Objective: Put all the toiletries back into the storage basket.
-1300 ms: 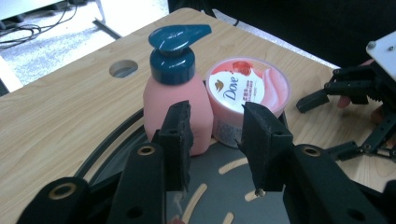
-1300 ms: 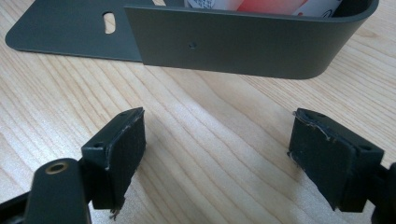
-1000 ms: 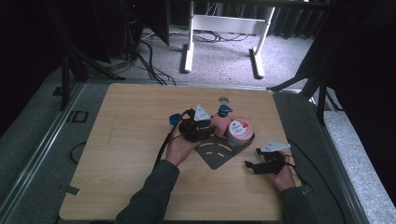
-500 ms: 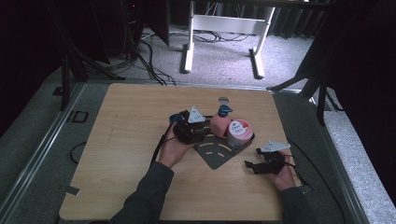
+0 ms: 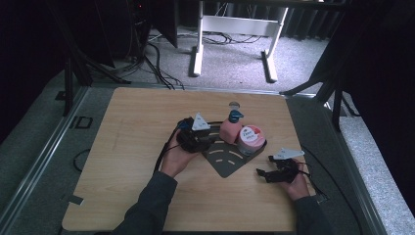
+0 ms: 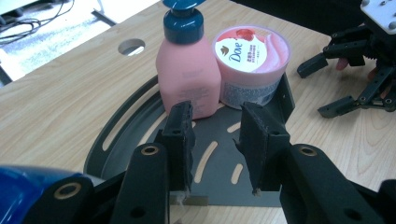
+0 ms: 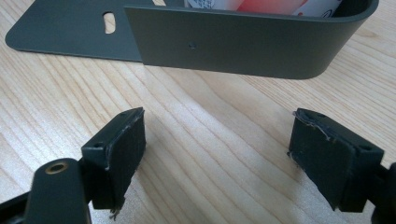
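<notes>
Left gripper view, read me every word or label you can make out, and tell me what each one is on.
"Dove": on the lid of the jar, with a small logo above it.
Smaller print under "Dove" on the lid: too small to read.
Band of print round the jar's side: blurred, unreadable.
Pink pump bottle: faint print on its front, not legible.
Tray: no text.
</notes>
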`<state>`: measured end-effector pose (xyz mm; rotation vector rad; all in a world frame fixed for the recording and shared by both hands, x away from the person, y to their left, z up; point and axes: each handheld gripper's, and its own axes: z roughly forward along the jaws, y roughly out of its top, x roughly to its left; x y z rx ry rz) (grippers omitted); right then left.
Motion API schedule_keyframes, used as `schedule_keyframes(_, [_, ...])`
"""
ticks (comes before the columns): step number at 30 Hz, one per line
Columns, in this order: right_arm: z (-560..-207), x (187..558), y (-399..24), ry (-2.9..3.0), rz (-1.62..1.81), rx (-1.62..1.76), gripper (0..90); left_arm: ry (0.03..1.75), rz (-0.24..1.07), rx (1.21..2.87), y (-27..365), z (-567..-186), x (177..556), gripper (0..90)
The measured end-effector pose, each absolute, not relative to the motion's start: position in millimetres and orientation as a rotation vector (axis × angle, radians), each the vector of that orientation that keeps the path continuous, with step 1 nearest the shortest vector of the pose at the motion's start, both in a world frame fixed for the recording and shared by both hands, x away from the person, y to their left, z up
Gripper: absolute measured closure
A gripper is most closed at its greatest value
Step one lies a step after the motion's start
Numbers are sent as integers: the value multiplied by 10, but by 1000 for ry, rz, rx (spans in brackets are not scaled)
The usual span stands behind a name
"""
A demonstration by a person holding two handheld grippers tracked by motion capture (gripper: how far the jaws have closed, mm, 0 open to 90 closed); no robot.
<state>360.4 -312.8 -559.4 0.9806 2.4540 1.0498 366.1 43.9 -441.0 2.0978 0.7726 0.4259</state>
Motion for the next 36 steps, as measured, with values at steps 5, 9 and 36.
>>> schedule_keyframes(5, [-5594,3604,-3128,2455,1049,981,183,781,413,2093,491,-4427,3649,633])
schedule_keyframes(9, [-5594,3604,-3128,2455,1049,981,183,790,413,2093,530,-4444,3630,631])
schedule_keyframes(36, [-5594,3604,-3128,2454,1050,982,182,842,396,2094,812,-4521,3556,617])
